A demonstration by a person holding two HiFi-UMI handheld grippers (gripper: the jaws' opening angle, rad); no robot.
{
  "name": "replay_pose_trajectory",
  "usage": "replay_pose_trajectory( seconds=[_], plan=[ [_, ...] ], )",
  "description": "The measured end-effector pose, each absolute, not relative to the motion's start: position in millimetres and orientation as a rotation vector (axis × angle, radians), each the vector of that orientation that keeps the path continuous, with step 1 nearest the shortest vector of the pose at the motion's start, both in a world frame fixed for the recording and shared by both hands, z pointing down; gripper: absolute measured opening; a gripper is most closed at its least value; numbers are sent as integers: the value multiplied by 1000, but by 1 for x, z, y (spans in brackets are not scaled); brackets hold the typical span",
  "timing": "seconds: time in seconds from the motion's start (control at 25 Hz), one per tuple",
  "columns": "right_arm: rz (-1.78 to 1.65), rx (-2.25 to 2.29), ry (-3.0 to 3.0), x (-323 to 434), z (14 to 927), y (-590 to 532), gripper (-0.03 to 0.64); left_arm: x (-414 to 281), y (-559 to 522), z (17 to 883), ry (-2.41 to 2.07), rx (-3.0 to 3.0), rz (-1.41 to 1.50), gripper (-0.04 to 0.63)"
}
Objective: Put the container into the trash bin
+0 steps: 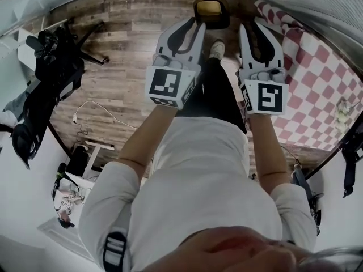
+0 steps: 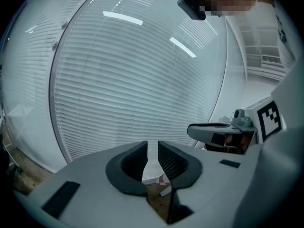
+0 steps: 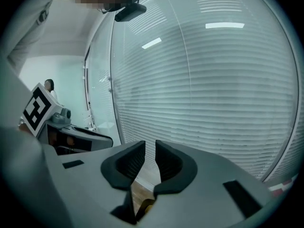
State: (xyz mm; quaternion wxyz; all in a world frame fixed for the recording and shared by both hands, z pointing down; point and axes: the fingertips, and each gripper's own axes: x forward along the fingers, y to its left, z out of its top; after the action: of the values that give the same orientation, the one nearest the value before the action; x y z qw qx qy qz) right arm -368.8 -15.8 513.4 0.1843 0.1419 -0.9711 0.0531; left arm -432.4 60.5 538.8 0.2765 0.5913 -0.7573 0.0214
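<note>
Both tongs (image 2: 152, 150) (image 3: 150, 148) slightly apart, empty

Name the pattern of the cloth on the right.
Red and white checks; the cloth shows best in the head view.

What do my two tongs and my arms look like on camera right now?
The left tongs and right tongs have light grey bodies with curved jaws lined in ribbed black padding. Each carries a white cube printed with black square markers: left cube, right cube. No cables show on them. The person wears a white short-sleeved top.
</note>
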Motion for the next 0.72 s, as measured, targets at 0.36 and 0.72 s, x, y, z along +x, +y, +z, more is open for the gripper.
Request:
replay_pose_trajectory(
  seconds=[0.36,0.72],
  plan=[
    [108,365,-2831,-363,413,-13,72,-411,44,431,-2066,1765,11,77],
    [71,330,-2910,-347,332,-5,58,-393,48,350,-2109,1889,-47,54]
  ],
)
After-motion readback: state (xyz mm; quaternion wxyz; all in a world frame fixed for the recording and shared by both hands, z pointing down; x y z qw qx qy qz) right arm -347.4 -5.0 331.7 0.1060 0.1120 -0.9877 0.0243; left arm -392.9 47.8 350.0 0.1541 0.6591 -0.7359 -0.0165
